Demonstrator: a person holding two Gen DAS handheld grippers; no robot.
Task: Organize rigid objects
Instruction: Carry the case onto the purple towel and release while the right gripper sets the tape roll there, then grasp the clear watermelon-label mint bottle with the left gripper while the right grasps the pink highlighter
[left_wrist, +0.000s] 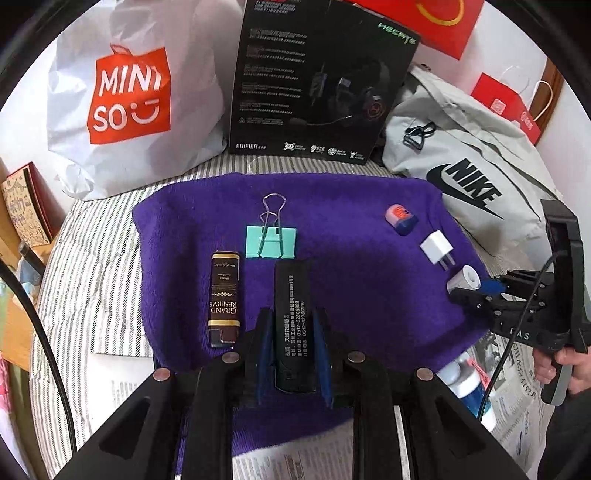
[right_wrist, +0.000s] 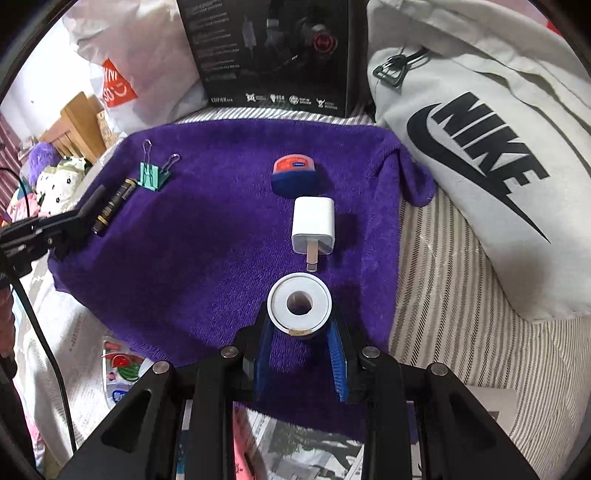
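Note:
My left gripper (left_wrist: 291, 325) is shut on a long black box (left_wrist: 293, 314) with white print, held over the purple towel (left_wrist: 351, 266). A brown "Grand Reserve" box (left_wrist: 224, 299) lies just left of it, a teal binder clip (left_wrist: 271, 242) just beyond. My right gripper (right_wrist: 300, 325) is shut on a white tape roll (right_wrist: 299, 302) at the towel's (right_wrist: 221, 240) right side. A white charger plug (right_wrist: 313, 227) and a small red-and-blue tin (right_wrist: 295, 175) lie in a line beyond the roll. The right gripper also shows in the left wrist view (left_wrist: 476, 291).
A Miniso bag (left_wrist: 129, 107), a black headset box (left_wrist: 317, 81) and a grey Nike bag (left_wrist: 465, 158) stand behind the towel. Red paper bags (left_wrist: 506, 107) are at the far right. Newspaper (right_wrist: 314, 450) and a small bottle (left_wrist: 469, 387) lie near the front edge.

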